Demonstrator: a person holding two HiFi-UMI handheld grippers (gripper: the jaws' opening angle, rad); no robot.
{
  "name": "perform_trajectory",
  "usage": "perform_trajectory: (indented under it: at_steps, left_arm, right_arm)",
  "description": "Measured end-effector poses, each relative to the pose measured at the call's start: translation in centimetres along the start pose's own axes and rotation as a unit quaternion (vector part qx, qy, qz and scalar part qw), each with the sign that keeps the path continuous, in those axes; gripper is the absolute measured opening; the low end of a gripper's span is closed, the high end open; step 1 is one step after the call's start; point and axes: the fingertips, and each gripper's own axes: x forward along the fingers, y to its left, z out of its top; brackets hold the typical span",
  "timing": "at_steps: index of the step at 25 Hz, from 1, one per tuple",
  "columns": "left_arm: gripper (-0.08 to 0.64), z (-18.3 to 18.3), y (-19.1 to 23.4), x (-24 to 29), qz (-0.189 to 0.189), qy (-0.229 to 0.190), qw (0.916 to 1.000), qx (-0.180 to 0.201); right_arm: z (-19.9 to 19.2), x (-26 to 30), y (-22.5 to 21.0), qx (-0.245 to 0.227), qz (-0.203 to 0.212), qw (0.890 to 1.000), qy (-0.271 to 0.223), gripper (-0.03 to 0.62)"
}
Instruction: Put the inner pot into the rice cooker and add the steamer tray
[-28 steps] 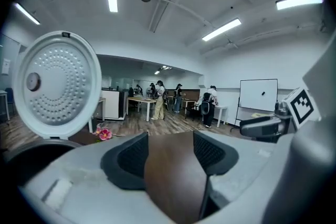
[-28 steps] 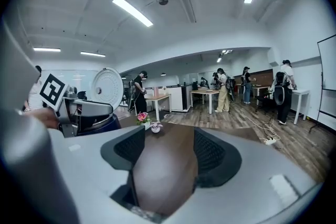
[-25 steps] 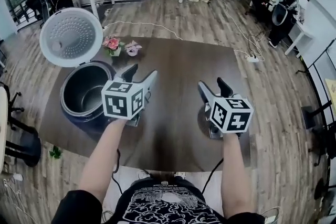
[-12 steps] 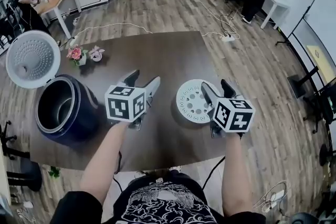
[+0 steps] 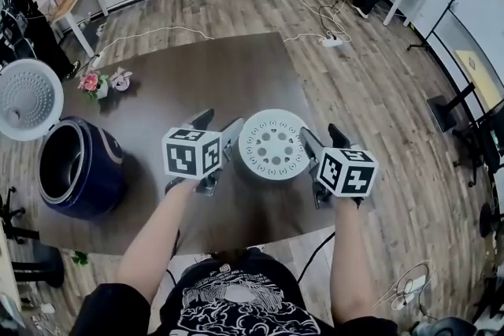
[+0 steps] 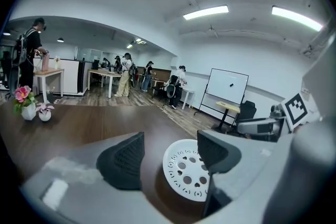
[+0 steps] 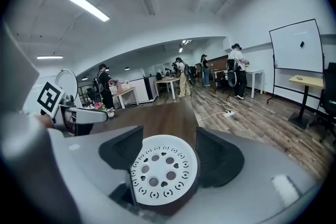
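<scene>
Far left on the table [image 5: 197,67]: rice cooker [image 5: 102,169] with lid [image 5: 27,98] thrown back, and what looks like the inner pot [image 5: 63,169] already seated inside, though hard to be sure from here. Next along, left gripper [image 5: 218,123], jaws apart and just opened wider, nothing between the pads, poised just beside the left rim of the steamer tray [image 5: 273,144]. Tray flat on the wood mid-table, well apart from the cooker. Then right gripper [image 5: 323,134] at the tray's right rim, jaws likewise spread, tray edge framed between them but not pinched.

Probably a two-sided pickup to come. Risks from here:
- Closing one side first and skating the light disc across the smooth top.
- Biting unevenly, then tilting and dropping it on the long carry leftward.
- Clipping the raised lid or the cooker's rim on arrival.
- Seating the tray crooked on the pot.
</scene>
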Motion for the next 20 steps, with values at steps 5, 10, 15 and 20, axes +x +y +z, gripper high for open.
perform_trajectory:
  at_steps: [5, 10, 15, 20]
  left_arm:
    - [0.316, -3.3, -0.5, 2.2, 0.004, 0.039, 0.9989, -0.026]
    - [0.316, -6.6, -0.3, 3.4, 0.017, 0.065, 0.9961, -0.056]
    - [0.316, -8.9, -0.7, 5.5, 0.020, 0.091, 0.9912, -0.094]
    - [0.314, -10.6, -0.1, 6.2, 0.035, 0.104, 0.9849, -0.135]
  right_arm:
    - [-2.6, 1.7, -1.6, 0.011, 0.018, 0.999, 0.030, 0.313]
    - [-5.0, 2.9, -2.7, 0.015, 0.029, 0.998, 0.058, 0.308]
    - [-6.9, 4.8, -4.7, 0.020, 0.039, 0.995, 0.090, 0.293]
    - [-8.7, 6.5, -5.0, 0.026, 0.055, 0.991, 0.120, 0.279]
